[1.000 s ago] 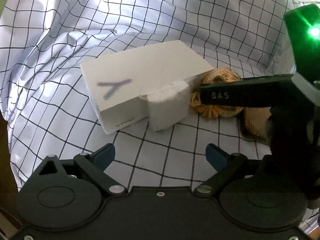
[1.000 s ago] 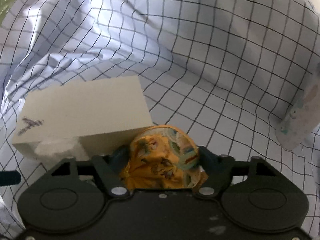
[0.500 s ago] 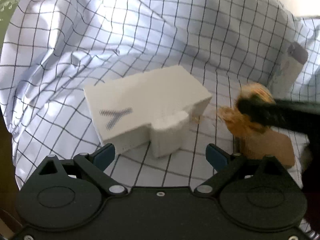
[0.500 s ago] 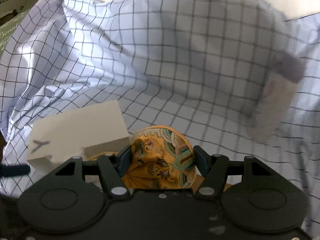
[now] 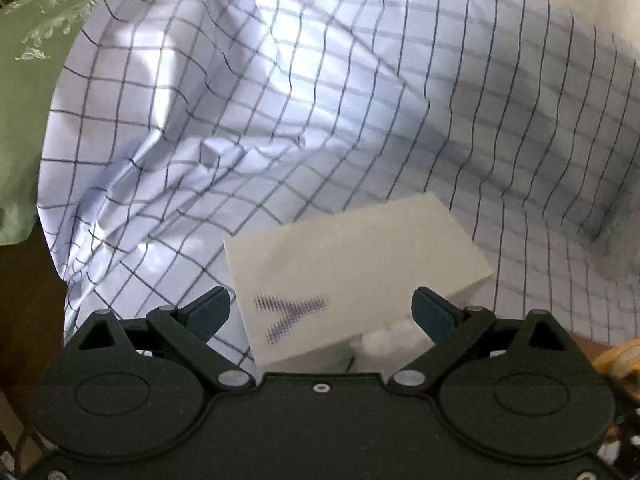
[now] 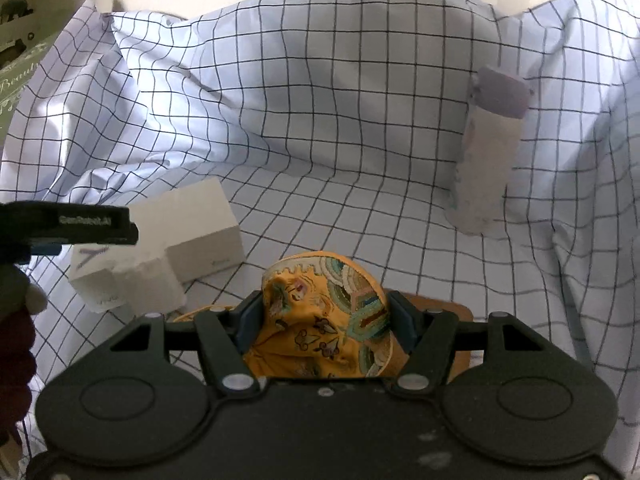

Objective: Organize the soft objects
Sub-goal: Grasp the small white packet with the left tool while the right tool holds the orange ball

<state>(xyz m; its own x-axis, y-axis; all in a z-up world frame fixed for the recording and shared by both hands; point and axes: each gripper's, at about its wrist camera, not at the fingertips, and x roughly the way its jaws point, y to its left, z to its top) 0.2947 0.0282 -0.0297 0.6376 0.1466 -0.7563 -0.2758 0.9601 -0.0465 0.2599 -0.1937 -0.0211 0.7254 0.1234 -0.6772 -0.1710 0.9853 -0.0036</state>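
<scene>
- Daylight comes from behind, past the checked cloth (image 6: 320, 120); its top edge glares white.
- Soft grey shadows fill the folds.
- The left view is smeared; the white box (image 5: 352, 272) looks blurred.
- Fisheye bending curves the grid lines near the edges.

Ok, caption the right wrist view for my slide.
Right gripper clamps a yellow patterned cloth above the checked sheet, white box at left.

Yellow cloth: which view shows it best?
The right wrist view: the yellow cloth sits bunched between the right gripper's fingers, pattern clear. The left wrist view catches only a blurred yellow scrap at its right edge.
</scene>
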